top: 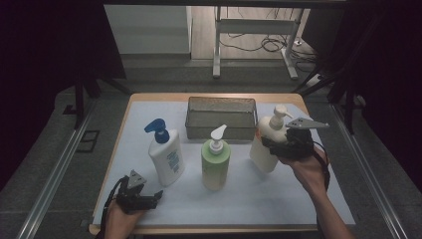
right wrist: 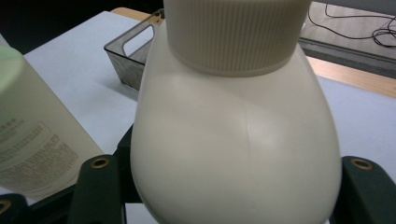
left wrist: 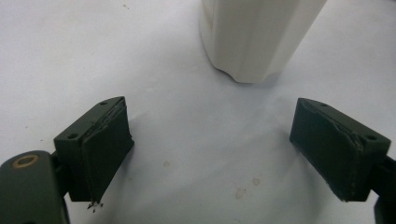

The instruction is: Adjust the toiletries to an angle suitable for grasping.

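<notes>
- Right gripper (top: 275, 144) clamps the cream pump bottle (top: 267, 144) around its body, at the right of the white mat (top: 249, 199), just off the mesh basket's (top: 221, 118) right end; the bottle leans, and its base seems clear of the mat — hard to be sure.
- Left gripper (left wrist: 210, 149) rests low at the mat's near left corner, jaws spread, nothing between them.
- White bottle with blue pump (top: 165, 154) and green pump bottle (top: 216, 162) stand upright mid-mat.

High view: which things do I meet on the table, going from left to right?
Left claw → blue-pump white bottle → green bottle → cream bottle → right claw, gripping the cream bottle.
</notes>
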Demonstrator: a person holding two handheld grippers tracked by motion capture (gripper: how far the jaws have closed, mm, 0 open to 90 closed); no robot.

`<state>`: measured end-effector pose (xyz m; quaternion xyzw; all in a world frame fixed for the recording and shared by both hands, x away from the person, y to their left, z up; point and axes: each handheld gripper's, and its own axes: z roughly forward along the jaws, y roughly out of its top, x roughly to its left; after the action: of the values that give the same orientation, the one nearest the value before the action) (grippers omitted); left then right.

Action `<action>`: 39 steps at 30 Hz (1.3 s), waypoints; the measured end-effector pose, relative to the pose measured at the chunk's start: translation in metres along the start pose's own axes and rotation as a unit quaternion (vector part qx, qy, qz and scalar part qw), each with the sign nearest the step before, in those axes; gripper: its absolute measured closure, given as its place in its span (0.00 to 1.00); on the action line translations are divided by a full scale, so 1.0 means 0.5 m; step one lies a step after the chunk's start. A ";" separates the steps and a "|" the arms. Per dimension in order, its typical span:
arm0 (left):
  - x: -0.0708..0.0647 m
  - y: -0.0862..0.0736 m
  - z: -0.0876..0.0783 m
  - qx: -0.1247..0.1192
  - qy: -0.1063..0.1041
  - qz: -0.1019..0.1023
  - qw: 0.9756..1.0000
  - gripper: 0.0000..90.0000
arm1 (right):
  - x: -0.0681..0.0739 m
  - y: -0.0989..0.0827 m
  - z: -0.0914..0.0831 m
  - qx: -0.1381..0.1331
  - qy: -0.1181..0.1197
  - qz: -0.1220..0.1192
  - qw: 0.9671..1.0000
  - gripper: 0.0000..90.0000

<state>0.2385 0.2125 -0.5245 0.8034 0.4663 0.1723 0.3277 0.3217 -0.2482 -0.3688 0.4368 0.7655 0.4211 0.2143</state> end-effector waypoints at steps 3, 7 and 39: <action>0.000 0.000 0.000 0.000 0.000 0.000 1.000 0.14 | 0.004 0.012 -0.003 -0.004 0.003 -0.001 1.000 0.41; 0.000 0.000 0.000 0.001 0.000 0.000 1.000 0.14 | 0.010 0.029 -0.006 -0.007 0.007 -0.002 1.000 0.41; 0.001 0.000 0.000 0.002 0.000 0.001 1.000 0.14 | 0.046 0.154 0.067 -0.030 -0.001 -0.008 1.000 0.41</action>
<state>0.2388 0.2128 -0.5243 0.8048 0.4656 0.1715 0.3258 0.3704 -0.1929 -0.3221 0.4245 0.7556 0.4419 0.2316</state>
